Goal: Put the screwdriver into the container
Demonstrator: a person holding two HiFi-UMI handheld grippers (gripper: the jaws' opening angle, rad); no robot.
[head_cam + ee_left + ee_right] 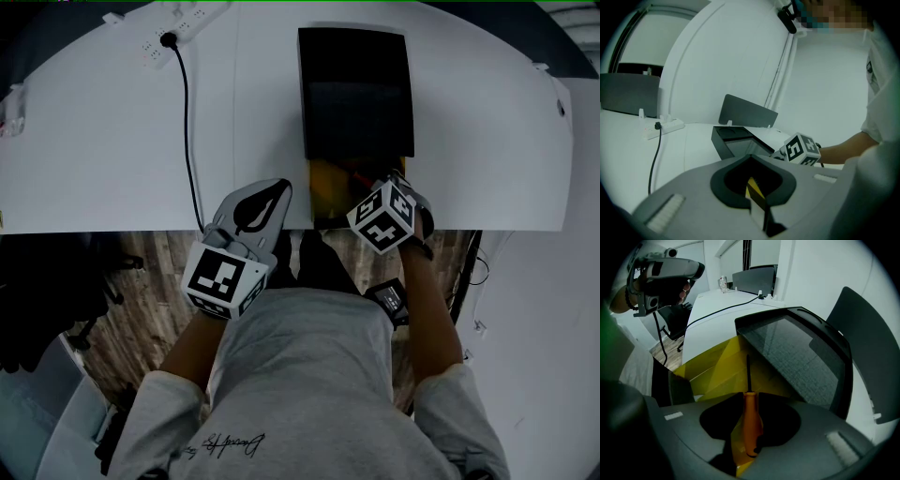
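A black container (356, 94) lies on the white table (94, 141), its yellow inner part (325, 183) pulled out toward the front edge. An orange-handled screwdriver (751, 423) points its dark shaft into that yellow part (717, 366). My right gripper (752, 444) stands over it, and the handle lies between the fingers with a strip of yellow showing along its left side. In the head view the right gripper (373, 187) is at the container's near end. My left gripper (267, 199) hovers at the table's front edge, left of the container, its jaws (757, 206) closed on nothing.
A white power strip (178, 23) sits at the back left, and its black cable (187, 131) runs to the front edge. The container's dark lid (801, 352) covers its far part. Wooden floor (141, 309) shows below the table.
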